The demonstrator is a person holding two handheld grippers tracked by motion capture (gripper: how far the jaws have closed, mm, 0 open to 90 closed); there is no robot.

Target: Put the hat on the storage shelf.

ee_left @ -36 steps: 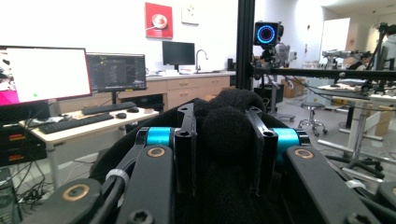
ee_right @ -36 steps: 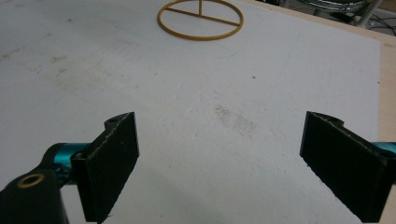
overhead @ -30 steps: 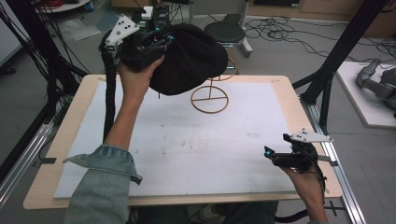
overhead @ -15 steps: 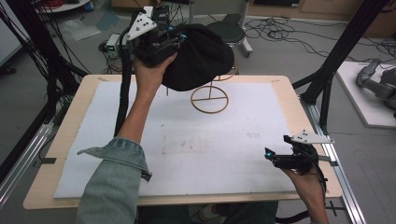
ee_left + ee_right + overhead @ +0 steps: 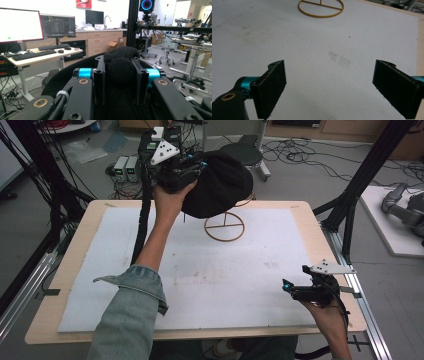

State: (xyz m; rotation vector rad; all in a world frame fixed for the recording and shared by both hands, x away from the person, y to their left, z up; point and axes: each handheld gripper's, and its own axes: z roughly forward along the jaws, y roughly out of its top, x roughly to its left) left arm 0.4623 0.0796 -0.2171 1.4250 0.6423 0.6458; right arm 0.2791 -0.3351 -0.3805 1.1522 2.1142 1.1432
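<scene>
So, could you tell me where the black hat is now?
In the high view, the black hat hangs in the left gripper, above the wooden stand.

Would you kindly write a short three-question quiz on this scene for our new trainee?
1. True or false: the left gripper is shut on the black hat.
2. Over what does the black hat hang: A) the wooden stand, B) the right gripper, C) the table's near edge?
3. How do the right gripper's jaws stand, and what lies between them?

Key: 1. True. 2. A. 3. Wide open, with nothing between them but the white mat below.
</scene>
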